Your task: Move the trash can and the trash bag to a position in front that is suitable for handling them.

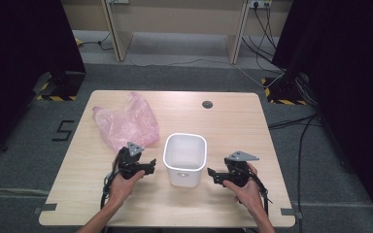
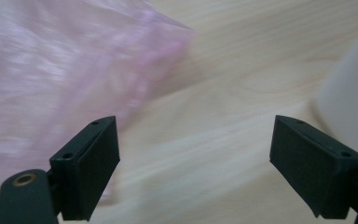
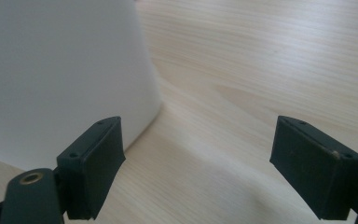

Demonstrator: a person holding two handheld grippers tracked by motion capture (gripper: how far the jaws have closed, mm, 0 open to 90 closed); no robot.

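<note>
A white plastic bin (image 1: 183,176) stands upright near the middle of the wooden table (image 1: 228,119). A crumpled pink plastic bag (image 1: 126,122) lies flat behind and to the left of it. My left gripper (image 1: 150,166) hovers just left of the bin, at the bag's near edge, jaws wide apart with nothing between them. In the left gripper view (image 2: 193,156) the bag (image 2: 51,79) spreads ahead on the left and the bin's wall (image 2: 354,100) stands at the right. My right gripper (image 1: 212,175) sits just right of the bin, open and empty. In the right gripper view (image 3: 196,156) the bin (image 3: 60,70) rises close on the left.
A round grommet hole (image 1: 207,104) is set in the table near its far edge. Beyond the table are grey floor, cables (image 1: 291,121) at the right and desk legs at the back. Bare wood lies right of the bin and along the front edge.
</note>
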